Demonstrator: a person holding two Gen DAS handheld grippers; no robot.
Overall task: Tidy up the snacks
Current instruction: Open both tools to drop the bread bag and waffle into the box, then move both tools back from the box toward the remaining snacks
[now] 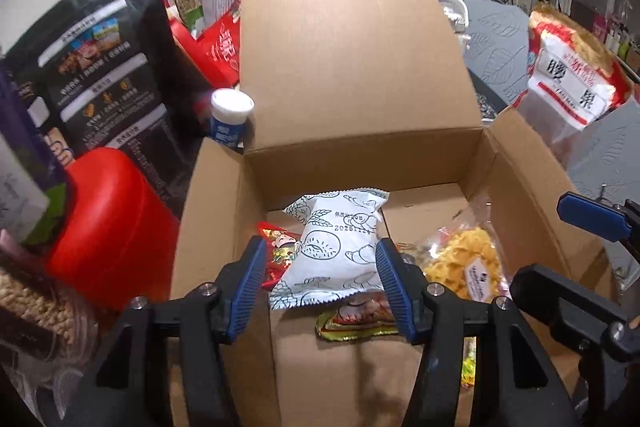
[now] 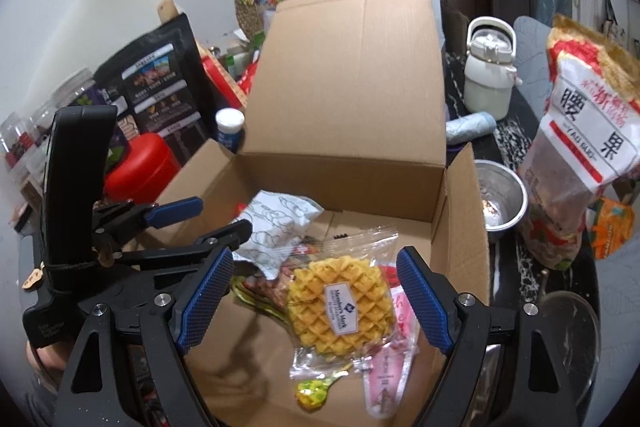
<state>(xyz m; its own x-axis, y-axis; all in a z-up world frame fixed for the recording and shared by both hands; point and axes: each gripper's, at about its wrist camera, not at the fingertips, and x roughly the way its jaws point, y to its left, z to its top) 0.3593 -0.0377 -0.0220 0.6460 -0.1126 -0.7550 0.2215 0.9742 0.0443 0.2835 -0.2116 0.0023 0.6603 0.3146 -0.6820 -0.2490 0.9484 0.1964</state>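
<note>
**Snacks gathered in the open box**

An open cardboard box [image 1: 360, 67] is stood on the bench with its far flap upright, so that packets can be lowered in from the near side. The left gripper [image 1: 322, 279] is held over the near left of the box, its fingers part open around a white packet [image 1: 336, 251]; whether the pads press it cannot be told. A date, 20251124, is printed on that packet. Beneath it a red packet [image 1: 278, 247] and a gold-edged one [image 1: 356, 319] are lying on the box floor.

The right gripper [image 2: 316, 297] is poised over the near right, fingers spread wide and holding nothing; a clear-wrapped waffle [image 2: 340, 307] labelled "Member's Mark" is lying below them, beside a pink sachet [image 2: 390, 359]. It is judged to have been set down there.

Outside the box, on the right, a large bag [image 2: 580, 131] marked "YAO GUO" is yet to be packed.
</note>
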